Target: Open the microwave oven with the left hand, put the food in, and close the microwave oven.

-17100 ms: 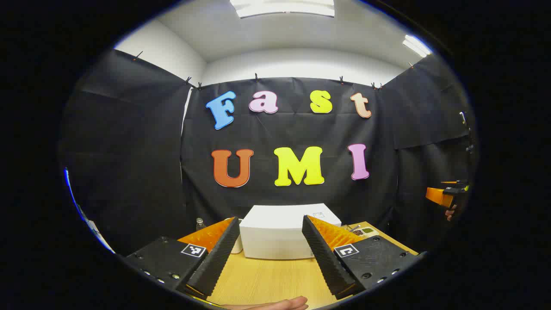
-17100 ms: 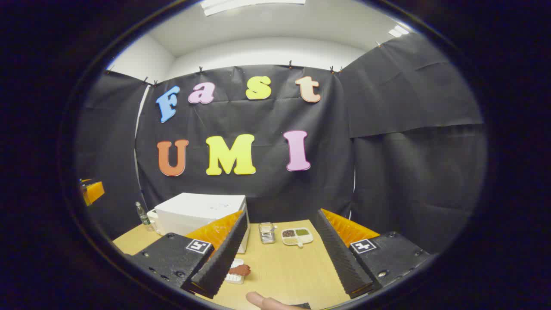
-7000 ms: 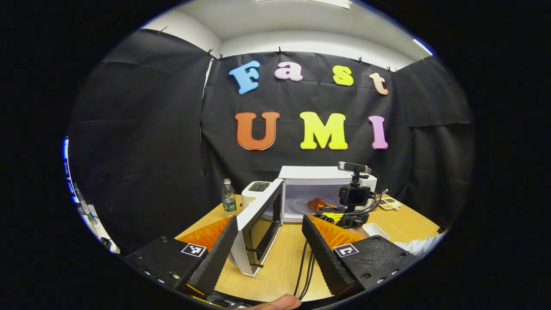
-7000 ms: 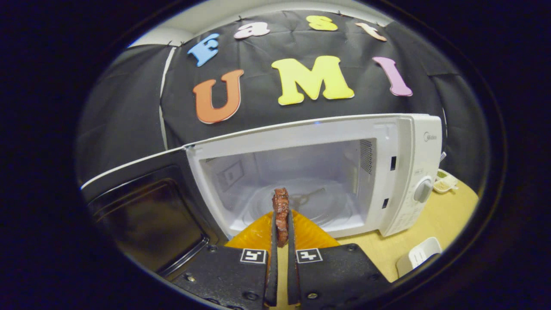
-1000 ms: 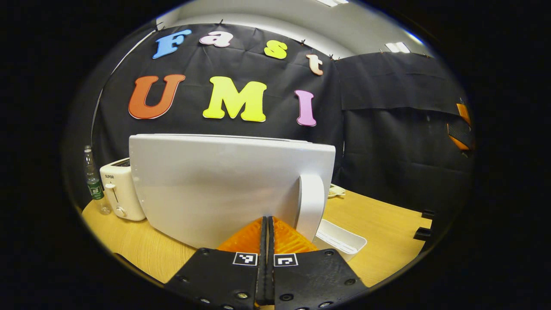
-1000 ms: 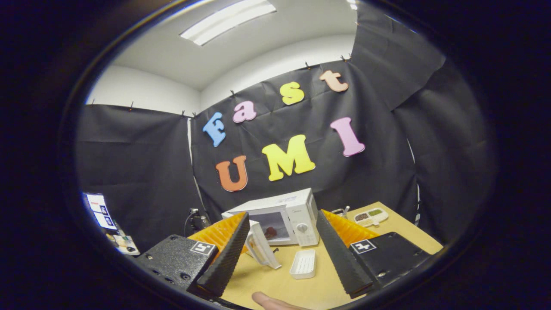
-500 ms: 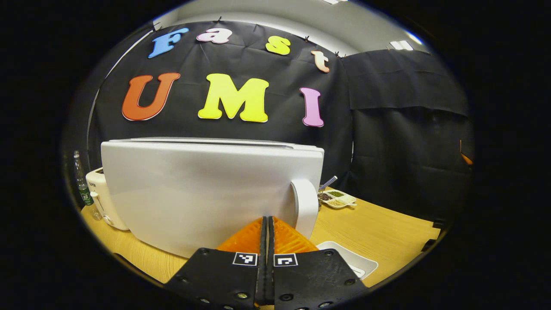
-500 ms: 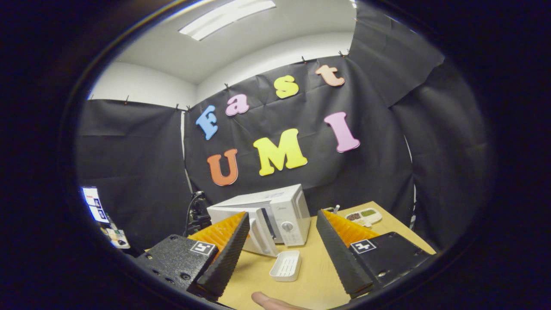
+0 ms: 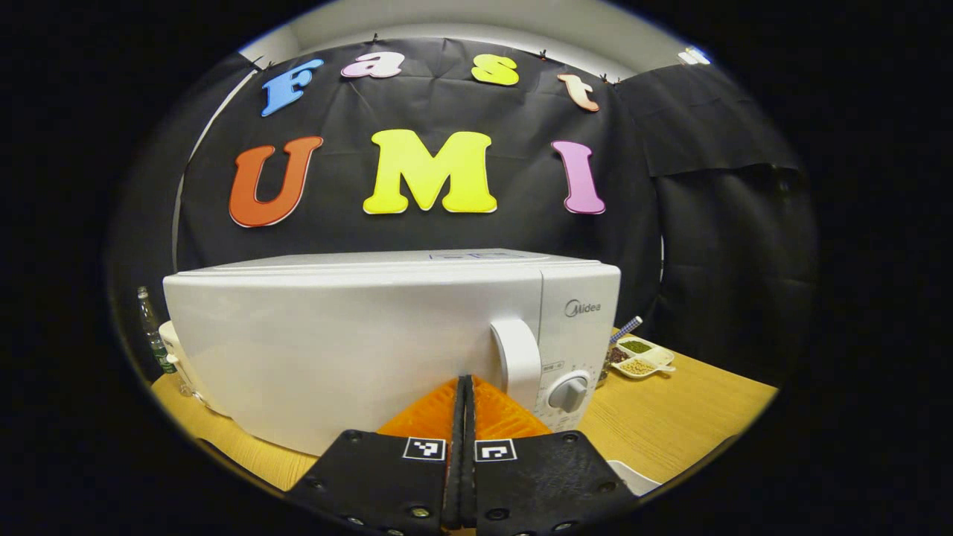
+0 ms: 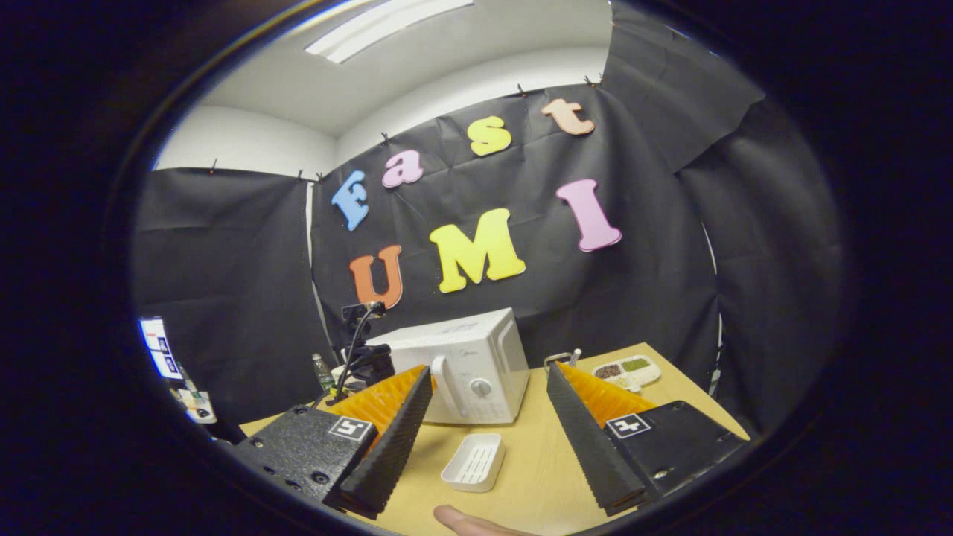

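White microwave oven [image 9: 357, 335] on wooden desk [image 9: 670, 417], door flush against body. Left claw [image 9: 463, 387] clenched on nothing, tips at door front just beside door handle [image 9: 516, 359]. Right claw [image 10: 484, 402] released, spread wide, well back from microwave oven. White tray [image 10: 473, 461] on desk in front of microwave oven. Food hidden.

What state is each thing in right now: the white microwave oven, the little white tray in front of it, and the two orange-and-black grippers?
White microwave oven: door shut, flush with the control panel.
White handle on the door: free, nothing gripping it.
Small white slotted tray: empty, flat on the wooden table.
Left gripper: shut, empty, close before the door.
Right gripper: open, empty, held back from the oven.
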Available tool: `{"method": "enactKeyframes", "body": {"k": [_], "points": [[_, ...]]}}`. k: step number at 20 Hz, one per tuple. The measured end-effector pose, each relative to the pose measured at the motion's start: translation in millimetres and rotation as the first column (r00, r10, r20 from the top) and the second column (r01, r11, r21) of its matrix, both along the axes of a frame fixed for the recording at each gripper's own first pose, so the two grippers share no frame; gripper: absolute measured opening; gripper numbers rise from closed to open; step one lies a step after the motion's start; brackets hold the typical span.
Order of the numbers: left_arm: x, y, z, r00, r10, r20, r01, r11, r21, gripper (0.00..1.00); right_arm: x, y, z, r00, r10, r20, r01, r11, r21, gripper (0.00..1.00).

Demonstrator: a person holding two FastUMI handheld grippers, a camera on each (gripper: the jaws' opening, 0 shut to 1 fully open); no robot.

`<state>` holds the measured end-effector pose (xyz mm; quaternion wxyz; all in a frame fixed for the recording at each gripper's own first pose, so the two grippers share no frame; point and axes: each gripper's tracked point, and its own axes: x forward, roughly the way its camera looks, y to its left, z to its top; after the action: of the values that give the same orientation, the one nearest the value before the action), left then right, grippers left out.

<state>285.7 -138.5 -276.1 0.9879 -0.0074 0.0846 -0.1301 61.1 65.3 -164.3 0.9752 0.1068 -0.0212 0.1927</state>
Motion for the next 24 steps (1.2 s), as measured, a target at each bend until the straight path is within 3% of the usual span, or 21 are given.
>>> {"method": "enactKeyframes", "body": {"k": [3, 8, 16, 18, 19, 24], "points": [[3, -2, -1, 1.000, -0.007, -0.019, 0.006, 0.997, -0.081, 0.02, 11, -10, -9, 0.999, -0.031, -0.021, 0.031, 0.999, 0.008, 0.99], [2, 0, -2, 0.999, -0.017, -0.032, 0.014, 0.995, -0.094, 0.03, 9, -19, -10, 0.995, -0.096, -0.033, 0.095, 0.995, -0.019, 0.99], [0, 2, -7, 0.992, -0.015, -0.125, -0.001, 0.992, -0.128, 0.04, -37, -14, 16, 0.990, -0.140, 0.022, 0.141, 0.988, -0.065, 0.99], [-4, 12, -14, 0.987, 0.020, -0.157, -0.037, 0.994, -0.107, 0.04, -49, -13, 24, 0.988, -0.150, 0.037, 0.153, 0.985, -0.074, 0.99], [-11, 18, -14, 0.984, 0.036, -0.172, -0.053, 0.994, -0.095, 0.18, -55, -10, 26, 0.988, -0.150, 0.046, 0.153, 0.985, -0.081, 0.99], [-65, 31, 25, 0.994, 0.033, -0.101, -0.047, 0.989, -0.139, 0.17, -83, 4, 38, 0.988, -0.137, 0.074, 0.143, 0.986, -0.090, 0.99]]}}
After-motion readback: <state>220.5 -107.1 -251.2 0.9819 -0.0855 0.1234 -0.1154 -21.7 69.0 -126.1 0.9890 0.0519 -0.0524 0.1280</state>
